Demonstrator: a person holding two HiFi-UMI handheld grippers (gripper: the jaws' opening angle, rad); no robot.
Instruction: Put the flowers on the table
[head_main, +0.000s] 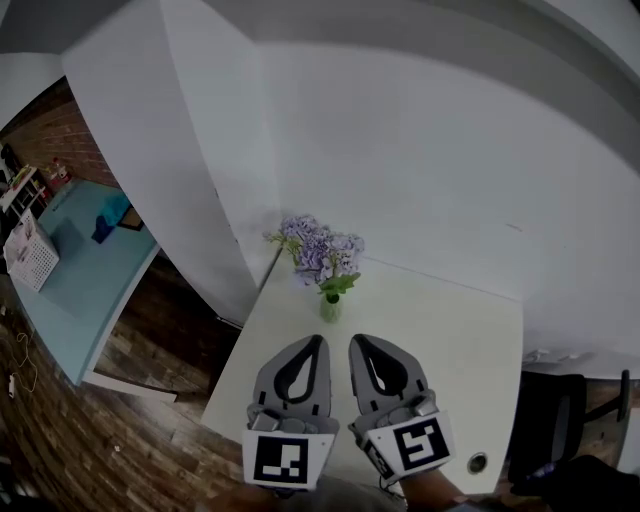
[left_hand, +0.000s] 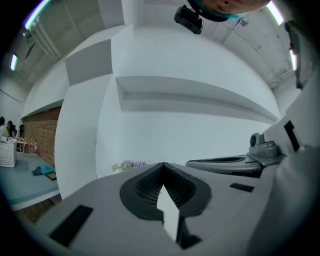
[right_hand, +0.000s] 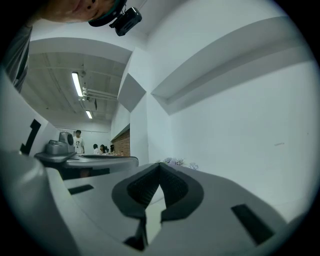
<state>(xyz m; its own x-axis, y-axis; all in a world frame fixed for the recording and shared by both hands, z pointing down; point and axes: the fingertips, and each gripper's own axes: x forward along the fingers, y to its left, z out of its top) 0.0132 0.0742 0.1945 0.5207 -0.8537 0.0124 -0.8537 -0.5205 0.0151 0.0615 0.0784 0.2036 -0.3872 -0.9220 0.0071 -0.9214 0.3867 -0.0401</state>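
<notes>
Nearest, bottom edge of head view: left gripper (head_main: 317, 345) and right gripper (head_main: 358, 345) side by side, close but apart, both over the near half of the white table (head_main: 460, 340). Marker cubes face the camera, left cube (head_main: 288, 458) and right cube (head_main: 420, 443).

Left gripper view: jaws together, tips meeting in a point, nothing between them. Right gripper view: same, jaws closed tip to tip, empty. Both point level toward the white wall (head_main: 450, 150).

Round cable hole (head_main: 477, 463) in the table top near the right front corner, just right of the right cube.

Past the jaw tips: flowers (head_main: 322, 250), a pale purple bunch with green leaves, upright in a small clear vase (head_main: 331, 306). Vase stands on the table near its far-left edge, close to where the wall corner meets the top. Clear gap between vase and both grippers. From each gripper view only the blossom tops show above the closed jaws.

Right of the table: dark chair (head_main: 550, 420), partly in shadow.

Left and lower: wooden floor (head_main: 100, 420), a light blue table (head_main: 85, 280) with a white basket (head_main: 30, 255) at its edge, brick wall (head_main: 70, 140) behind.

Farthest, right gripper view: several people (right_hand: 78, 141) standing under ceiling strip lights (right_hand: 77, 84); too small for detail.
</notes>
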